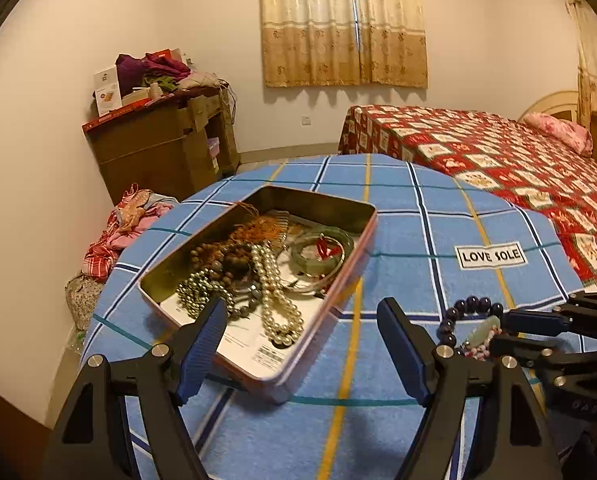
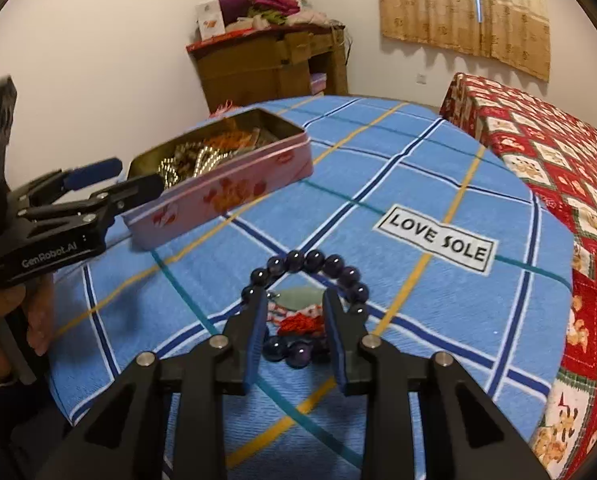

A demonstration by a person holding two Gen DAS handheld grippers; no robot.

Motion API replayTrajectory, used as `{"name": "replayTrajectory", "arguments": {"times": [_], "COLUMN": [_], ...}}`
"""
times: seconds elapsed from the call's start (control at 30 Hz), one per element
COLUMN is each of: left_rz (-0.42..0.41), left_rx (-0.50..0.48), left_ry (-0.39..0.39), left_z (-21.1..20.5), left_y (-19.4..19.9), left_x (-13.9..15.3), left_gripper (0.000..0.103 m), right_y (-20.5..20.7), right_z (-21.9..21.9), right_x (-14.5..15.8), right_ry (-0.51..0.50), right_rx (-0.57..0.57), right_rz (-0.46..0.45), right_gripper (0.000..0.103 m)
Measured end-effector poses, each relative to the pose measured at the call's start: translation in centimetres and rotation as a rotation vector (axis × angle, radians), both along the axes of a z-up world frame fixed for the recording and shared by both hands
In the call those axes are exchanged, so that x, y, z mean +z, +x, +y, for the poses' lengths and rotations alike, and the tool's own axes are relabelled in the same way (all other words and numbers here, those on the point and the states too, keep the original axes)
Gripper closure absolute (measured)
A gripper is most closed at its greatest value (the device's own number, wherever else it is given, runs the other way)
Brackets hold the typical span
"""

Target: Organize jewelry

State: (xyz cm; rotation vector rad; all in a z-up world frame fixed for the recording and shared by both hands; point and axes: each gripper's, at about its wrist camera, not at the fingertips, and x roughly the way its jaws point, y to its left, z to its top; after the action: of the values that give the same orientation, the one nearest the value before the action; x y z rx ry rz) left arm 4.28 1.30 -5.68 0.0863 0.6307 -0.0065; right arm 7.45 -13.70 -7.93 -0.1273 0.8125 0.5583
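Note:
A pink tin (image 1: pixel 310 204) holds pearl strands (image 1: pixel 274 300), brown beads and a green bangle (image 1: pixel 322 254). My left gripper (image 1: pixel 302 306) is open wide, its fingers straddling the tin's near corner without touching the jewelry. The right wrist view shows the left gripper (image 2: pixel 140 174) beside the tin (image 2: pixel 234 196). On the blue checked cloth lies a dark purple bead bracelet (image 2: pixel 314 260) ringing a pale green pendant (image 2: pixel 298 296) and red cord. My right gripper (image 2: pixel 295 300) is low over them, partly open, one finger on each side of the pendant pile. In the left wrist view it (image 1: pixel 502 334) comes in from the right.
The round table (image 1: pixel 438 208) carries a blue cloth with a "LOVE SOLE" label (image 2: pixel 436 240). A bed with a red quilt (image 1: pixel 518 168) stands close on the right. A cardboard cabinet (image 1: pixel 158 148) piled with clothes is at the back wall. A hand (image 2: pixel 18 320) holds the left gripper.

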Motion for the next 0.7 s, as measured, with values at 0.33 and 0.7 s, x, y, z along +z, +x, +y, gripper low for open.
{"name": "replayTrajectory", "arguments": {"times": [0.33,0.7], "left_rz": [0.007,0.011], "left_rx": [-0.006,-0.078], "left_ry": [0.005,0.034], "left_z": [-0.5,-3.1], "left_y": [0.0,0.1], "left_x": [-0.5,-0.1], "left_gripper": [0.026,0.026], "right_y": [0.0,-1.6], "right_z": [-0.3,-2.4], "right_x": [-1.6,4.8], "right_ry": [-0.012,0.138], "right_rx": [-0.001,-0.046], "right_rz": [0.013,-0.155], "right_gripper": [0.089,0.091]}}
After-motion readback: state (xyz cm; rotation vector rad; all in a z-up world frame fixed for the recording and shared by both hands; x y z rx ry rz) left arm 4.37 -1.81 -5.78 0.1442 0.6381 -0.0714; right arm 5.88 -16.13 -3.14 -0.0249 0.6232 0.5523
